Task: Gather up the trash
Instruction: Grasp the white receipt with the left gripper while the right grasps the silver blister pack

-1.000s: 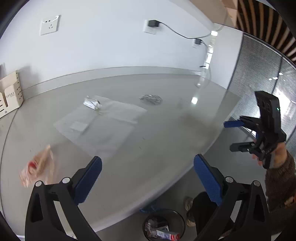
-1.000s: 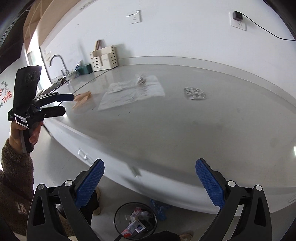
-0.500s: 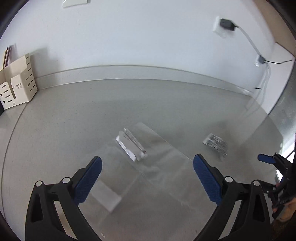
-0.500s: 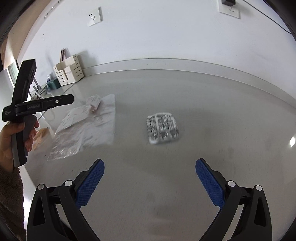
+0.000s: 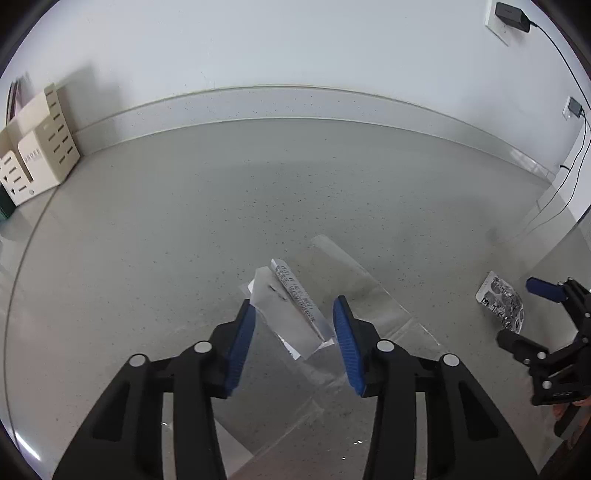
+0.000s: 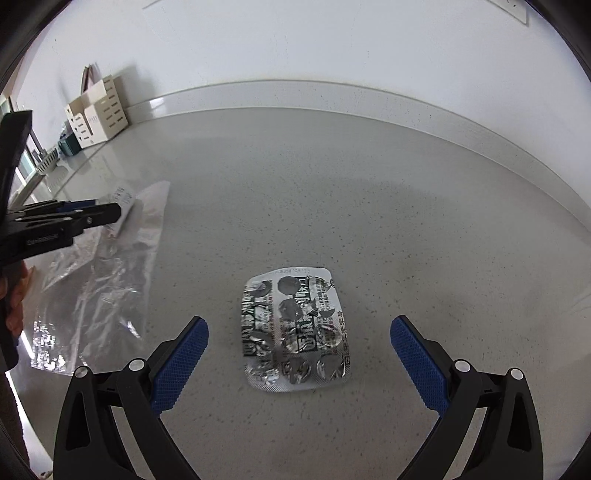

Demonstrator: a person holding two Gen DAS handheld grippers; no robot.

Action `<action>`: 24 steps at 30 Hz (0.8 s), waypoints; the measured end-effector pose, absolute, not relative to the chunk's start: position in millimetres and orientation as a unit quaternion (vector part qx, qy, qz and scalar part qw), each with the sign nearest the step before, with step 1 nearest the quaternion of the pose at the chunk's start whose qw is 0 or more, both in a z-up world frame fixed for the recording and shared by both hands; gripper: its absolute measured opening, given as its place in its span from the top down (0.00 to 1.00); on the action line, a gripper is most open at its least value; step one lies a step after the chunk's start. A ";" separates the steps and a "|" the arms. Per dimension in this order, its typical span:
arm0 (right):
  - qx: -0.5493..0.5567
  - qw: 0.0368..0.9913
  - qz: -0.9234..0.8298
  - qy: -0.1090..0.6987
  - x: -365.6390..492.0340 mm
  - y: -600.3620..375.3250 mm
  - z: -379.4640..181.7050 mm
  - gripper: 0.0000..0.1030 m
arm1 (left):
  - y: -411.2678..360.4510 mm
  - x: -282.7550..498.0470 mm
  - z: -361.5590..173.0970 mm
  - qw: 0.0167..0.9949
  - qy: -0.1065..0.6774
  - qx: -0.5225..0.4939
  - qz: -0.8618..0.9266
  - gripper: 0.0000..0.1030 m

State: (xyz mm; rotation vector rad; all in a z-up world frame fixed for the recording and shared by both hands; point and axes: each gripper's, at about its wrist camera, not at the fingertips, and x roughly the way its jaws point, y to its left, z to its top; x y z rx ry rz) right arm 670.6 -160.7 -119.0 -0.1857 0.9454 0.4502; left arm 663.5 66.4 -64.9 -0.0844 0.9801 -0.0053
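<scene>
The counter (image 5: pixel 229 192) is a pale grey speckled slab that fills both views and runs ahead of the fingers to a low upstand and a white wall (image 5: pixel 295 44). On it, under and ahead of the left gripper (image 5: pixel 293 317), lies a clear plastic bag (image 5: pixel 369 295), flat and crinkled; in the right wrist view the same bag (image 6: pixel 110 280) lies well to the left of the right fingers. A cream file holder (image 5: pixel 35 155) stands against the wall, far ahead and left of the left fingers. A charger (image 5: pixel 511 14) sits in a wall socket far ahead and to the right, its cable trailing down the wall.

The left gripper's jaws are closing, and a folded paper slip (image 5: pixel 291 306) with printed text stands between the 2 blue pads, tilted. Its lower left edge is at the left pad; I cannot tell whether either pad presses on it yet.

The right gripper (image 6: pixel 299 339) stands wide open, its 2 pads well apart and touching nothing. A used foil blister pack (image 6: pixel 295 328) lies flat on the counter between and just ahead of these fingers, apart from both. In the left wrist view the pack (image 5: pixel 502 302) lies far to the right of the left fingers, just beside the right gripper's tips.
</scene>
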 end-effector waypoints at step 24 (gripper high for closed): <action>-0.078 0.860 0.223 0.453 669.7 -152.8 -117.6 0.43 | 90.9 609.7 -38.7 0.902 0.411 -0.093 -0.090 0.95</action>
